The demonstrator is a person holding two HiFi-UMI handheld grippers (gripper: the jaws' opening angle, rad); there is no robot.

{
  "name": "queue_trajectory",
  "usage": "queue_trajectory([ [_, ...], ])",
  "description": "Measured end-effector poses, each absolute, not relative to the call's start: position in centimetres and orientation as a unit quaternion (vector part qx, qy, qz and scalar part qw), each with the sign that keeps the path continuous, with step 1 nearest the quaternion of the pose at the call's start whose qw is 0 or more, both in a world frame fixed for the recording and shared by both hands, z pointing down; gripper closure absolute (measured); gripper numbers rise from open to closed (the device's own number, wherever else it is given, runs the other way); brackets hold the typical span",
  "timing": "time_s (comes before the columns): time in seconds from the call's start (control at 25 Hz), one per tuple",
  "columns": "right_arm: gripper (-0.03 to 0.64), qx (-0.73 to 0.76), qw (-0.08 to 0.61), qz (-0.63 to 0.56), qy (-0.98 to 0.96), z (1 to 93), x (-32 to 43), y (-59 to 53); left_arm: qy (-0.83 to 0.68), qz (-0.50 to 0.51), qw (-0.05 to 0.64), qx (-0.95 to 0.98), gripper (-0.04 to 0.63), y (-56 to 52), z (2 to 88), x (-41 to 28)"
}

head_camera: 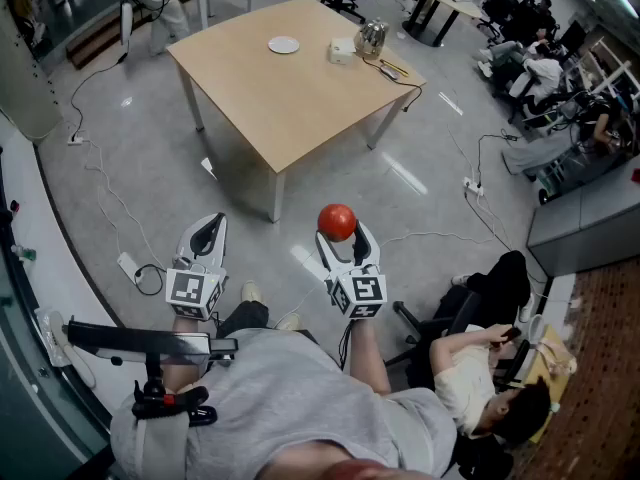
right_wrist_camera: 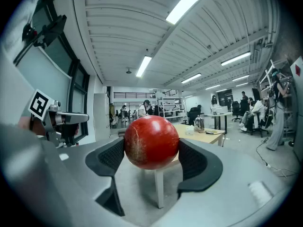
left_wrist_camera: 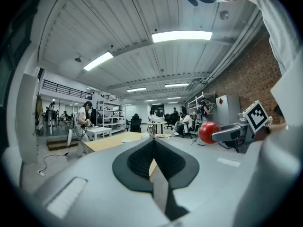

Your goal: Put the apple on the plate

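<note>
A red apple point(head_camera: 337, 221) sits between the pads of my right gripper point(head_camera: 339, 230), which is shut on it and held out level over the floor. In the right gripper view the apple point(right_wrist_camera: 151, 142) fills the gap between both dark pads. My left gripper point(head_camera: 207, 232) is held beside it to the left, its pads pressed together with nothing in them; in its own view the left gripper point(left_wrist_camera: 153, 148) is shut and the apple point(left_wrist_camera: 209, 132) shows off to the right. A small white plate point(head_camera: 283, 45) lies on the far wooden table point(head_camera: 270, 98).
On the table's far right are a white box point(head_camera: 342, 51) and a metal kettle point(head_camera: 371, 37). Cables point(head_camera: 100, 183) and a power strip point(head_camera: 129, 266) lie on the floor. A seated person point(head_camera: 480, 368) is at my right. A black stand point(head_camera: 140, 343) is at the lower left.
</note>
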State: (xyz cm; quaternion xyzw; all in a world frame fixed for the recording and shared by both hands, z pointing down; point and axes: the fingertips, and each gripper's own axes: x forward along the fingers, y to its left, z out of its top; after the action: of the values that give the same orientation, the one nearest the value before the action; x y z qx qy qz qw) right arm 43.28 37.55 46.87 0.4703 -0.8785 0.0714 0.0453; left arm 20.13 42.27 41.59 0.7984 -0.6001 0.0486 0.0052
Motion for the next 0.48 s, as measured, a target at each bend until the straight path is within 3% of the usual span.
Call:
queue_trajectory([
  [0.32,0.252,0.449,0.03,0.068,-0.891,46.0,41.9,36.3,-0.611,0.05,0.004,0.79,0.577,41.5,41.2,19.1],
  [0.48,0.252,0.436,0.033,0.061,-0.897,45.1,37.8,33.2,-0.62,0.046,0.001,0.783,0.577,39.1,40.3,15.3],
])
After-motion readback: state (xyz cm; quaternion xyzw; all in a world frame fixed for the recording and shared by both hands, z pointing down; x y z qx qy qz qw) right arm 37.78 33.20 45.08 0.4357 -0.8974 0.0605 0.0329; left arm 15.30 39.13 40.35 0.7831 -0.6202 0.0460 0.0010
